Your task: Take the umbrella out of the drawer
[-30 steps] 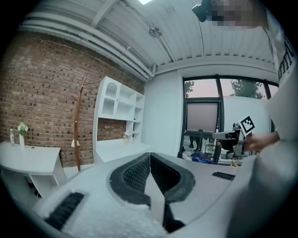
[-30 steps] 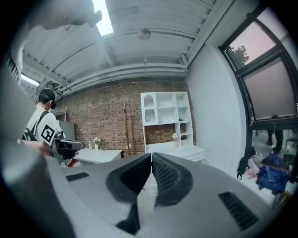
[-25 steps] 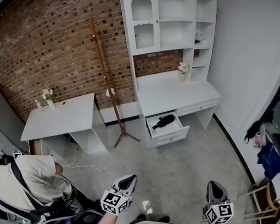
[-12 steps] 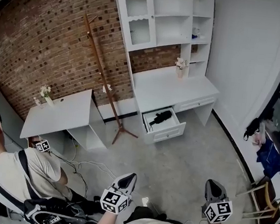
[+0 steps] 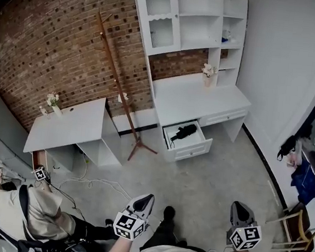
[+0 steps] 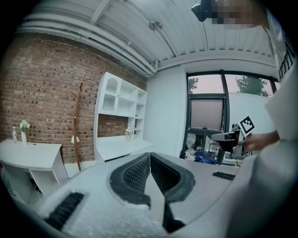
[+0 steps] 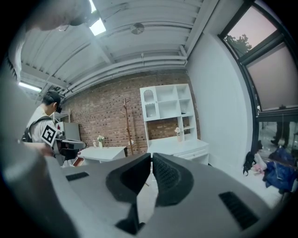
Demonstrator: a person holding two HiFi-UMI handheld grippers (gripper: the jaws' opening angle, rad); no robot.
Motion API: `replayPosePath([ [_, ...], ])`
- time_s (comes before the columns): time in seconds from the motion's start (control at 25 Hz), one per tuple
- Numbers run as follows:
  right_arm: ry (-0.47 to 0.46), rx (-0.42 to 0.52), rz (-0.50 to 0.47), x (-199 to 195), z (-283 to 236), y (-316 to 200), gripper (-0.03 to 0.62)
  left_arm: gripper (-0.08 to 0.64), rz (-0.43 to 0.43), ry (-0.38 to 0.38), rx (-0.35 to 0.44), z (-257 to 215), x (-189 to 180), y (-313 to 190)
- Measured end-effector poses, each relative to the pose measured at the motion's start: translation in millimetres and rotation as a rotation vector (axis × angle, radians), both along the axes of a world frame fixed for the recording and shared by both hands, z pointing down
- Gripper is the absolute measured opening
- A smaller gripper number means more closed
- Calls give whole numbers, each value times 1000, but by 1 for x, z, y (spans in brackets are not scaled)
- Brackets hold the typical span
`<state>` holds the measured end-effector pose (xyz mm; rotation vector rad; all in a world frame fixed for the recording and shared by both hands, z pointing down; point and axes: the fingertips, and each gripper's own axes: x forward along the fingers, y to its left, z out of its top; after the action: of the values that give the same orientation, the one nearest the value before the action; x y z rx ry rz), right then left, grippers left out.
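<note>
head view: both claws sit low in frame, left gripper (image 5: 145, 198) and right gripper (image 5: 241, 207), pointing across the floor toward the white desk (image 5: 199, 102). under the desktop the drawer (image 5: 193, 151) stands open, and the black umbrella (image 5: 183, 132) lies inside it, well apart from both grippers. a wooden coat stand (image 5: 122, 91) rises just left of the desk, against the brick wall.

left gripper view: left gripper (image 6: 149, 155) jaws pressed together, nothing between them, desk (image 6: 118, 148) far off to the left.

right gripper view: right gripper (image 7: 152, 157) jaws together at the tips too, empty, desk (image 7: 179, 146) ahead beyond them.
</note>
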<state>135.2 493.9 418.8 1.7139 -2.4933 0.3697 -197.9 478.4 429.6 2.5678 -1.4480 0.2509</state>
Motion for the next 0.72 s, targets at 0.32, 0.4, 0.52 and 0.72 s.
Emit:
replayPosePath([
  [0.32, 4, 6, 19, -3, 0, -57, 32, 26, 1, 17, -8, 9, -7, -61],
  [0.4, 7, 8, 20, -3, 0, -73, 32, 25, 4, 21, -5, 9, -5, -78],
  [0.52, 8, 5, 25, -4, 2, -97, 32, 26, 12, 19, -18, 15, -5, -100],
  [0.72, 6, -13, 36, -10, 11, -139, 32, 25, 27, 12, -45, 26, -9, -143],
])
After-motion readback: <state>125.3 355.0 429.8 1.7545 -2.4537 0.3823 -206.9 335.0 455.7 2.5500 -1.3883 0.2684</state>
